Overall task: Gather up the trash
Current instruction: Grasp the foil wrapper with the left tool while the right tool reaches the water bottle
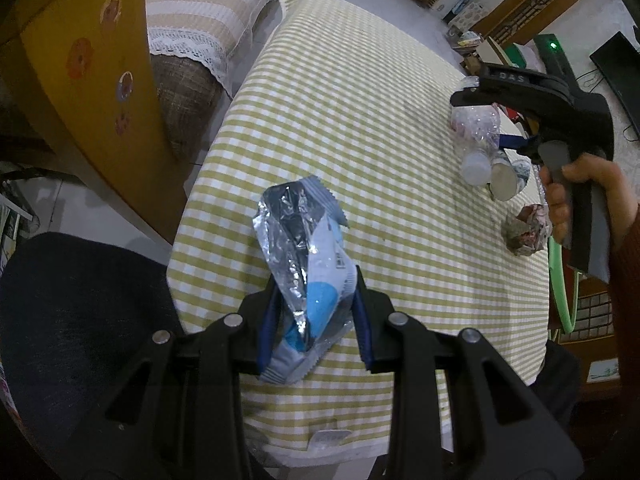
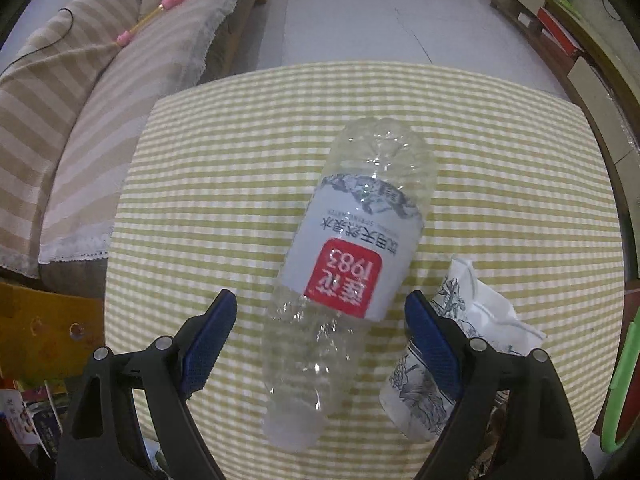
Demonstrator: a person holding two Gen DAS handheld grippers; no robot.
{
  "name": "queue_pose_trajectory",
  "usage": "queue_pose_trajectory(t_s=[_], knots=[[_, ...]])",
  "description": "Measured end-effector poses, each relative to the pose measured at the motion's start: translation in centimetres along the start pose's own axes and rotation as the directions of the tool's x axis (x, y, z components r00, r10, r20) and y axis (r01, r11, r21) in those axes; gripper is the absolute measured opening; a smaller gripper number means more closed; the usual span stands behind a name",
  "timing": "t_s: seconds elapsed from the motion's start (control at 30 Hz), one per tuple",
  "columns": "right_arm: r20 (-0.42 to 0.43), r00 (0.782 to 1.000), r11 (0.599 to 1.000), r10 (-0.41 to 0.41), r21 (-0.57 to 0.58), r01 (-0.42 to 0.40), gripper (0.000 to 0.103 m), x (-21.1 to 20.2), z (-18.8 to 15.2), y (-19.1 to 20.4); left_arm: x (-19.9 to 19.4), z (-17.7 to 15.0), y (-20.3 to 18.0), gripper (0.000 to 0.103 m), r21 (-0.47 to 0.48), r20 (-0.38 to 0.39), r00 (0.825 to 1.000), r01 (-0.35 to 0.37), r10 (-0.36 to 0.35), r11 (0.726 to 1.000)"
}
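The left gripper (image 1: 316, 312), low in the frame, pinches a snack wrapper (image 1: 306, 280) above the table (image 1: 360, 92). The right gripper (image 2: 320, 332) gapes wide around a lying plastic bottle (image 2: 348, 272), gripping nothing; a paper cup (image 2: 452, 356) sits lower right.

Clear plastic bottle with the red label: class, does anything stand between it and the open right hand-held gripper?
Nothing visible does. The clear plastic bottle lies between the right hand-held gripper's open fingers; the crumpled white paper cup lies outside its right finger.
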State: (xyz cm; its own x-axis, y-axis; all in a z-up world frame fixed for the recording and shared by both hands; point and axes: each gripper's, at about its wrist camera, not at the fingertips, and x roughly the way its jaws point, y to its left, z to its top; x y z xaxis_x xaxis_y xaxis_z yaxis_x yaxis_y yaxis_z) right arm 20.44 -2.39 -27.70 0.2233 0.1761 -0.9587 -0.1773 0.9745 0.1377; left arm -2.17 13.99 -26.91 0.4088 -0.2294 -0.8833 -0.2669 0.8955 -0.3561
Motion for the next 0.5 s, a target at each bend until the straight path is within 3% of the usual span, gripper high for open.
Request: queue_pose_trajectory(t_s=[0.1, 0.13, 0.2, 0.3, 0.5], knots=[[-0.010, 1.000, 1.000, 0.006, -0.010, -0.006, 0.082, 0.3, 0.3, 0.3, 0.0, -0.1, -0.1, 0.030, 0.003, -0.001, 1.000, 0.002, -0.002, 1.000], [-0.008, 1.000, 1.000, 0.009, -0.014, -0.009, 0.077, 0.3, 0.3, 0.3, 0.1, 0.0, 0.0, 0.030, 0.002, -0.002, 1.000, 0.004, -0.004, 1.000], [-0.001, 1.000, 1.000, 0.019, -0.024, -0.019, 0.057, 0.1, 0.1, 0.3, 0.0, -0.1, 0.1, 0.030, -0.003, -0.003, 1.000, 0.010, -0.010, 1.000], [0.017, 0.998, 0.998, 0.063, -0.009, -0.062, 0.047, -0.6, -0.9, 0.0, 0.2, -0.1, 0.1, 0.030, -0.007, -0.004, 1.000, 0.013, -0.013, 1.000], [0.011, 0.992, 0.991, 0.125, -0.041, -0.125, 0.045, -2.4, -3.8, -0.6, 0.2, -0.1, 0.0, 0.030, 0.000, -0.006, 1.000, 0.007, -0.007, 1.000]])
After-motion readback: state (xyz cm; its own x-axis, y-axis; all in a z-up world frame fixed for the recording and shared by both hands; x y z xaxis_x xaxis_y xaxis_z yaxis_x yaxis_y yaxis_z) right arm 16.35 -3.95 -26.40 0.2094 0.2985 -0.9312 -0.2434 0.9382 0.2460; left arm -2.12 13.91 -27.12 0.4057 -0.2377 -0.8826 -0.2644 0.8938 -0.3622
